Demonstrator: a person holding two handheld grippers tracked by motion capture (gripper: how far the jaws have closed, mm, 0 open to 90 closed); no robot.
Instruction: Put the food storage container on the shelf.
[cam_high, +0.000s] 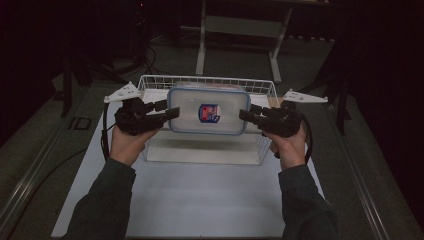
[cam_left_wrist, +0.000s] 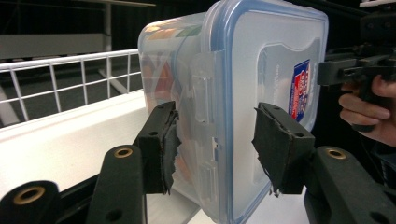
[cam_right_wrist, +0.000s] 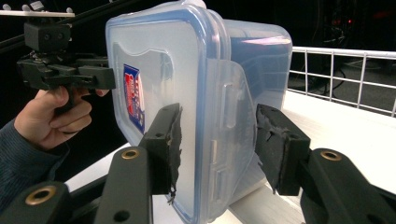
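A clear plastic container (cam_high: 208, 111) with a blue-rimmed lid and a red and blue label hangs just above a white wire basket (cam_high: 150, 80). My left gripper (cam_high: 167, 110) is shut on its left end, and my right gripper (cam_high: 247, 114) is shut on its right end. In the left gripper view the pads of the left gripper (cam_left_wrist: 215, 140) press the container (cam_left_wrist: 261, 70) on the lid and the base beside a latch. The right gripper (cam_right_wrist: 217, 140) clamps the container (cam_right_wrist: 163, 60) the same way. Coloured contents show dimly through the wall.
The basket stands at the back of a white tabletop (cam_high: 200, 200); its wire rim (cam_left_wrist: 70, 60) (cam_right_wrist: 345, 53) runs behind the container. A grey metal stand (cam_high: 240, 25) is on the dark floor beyond. Rails border the table at left and right.
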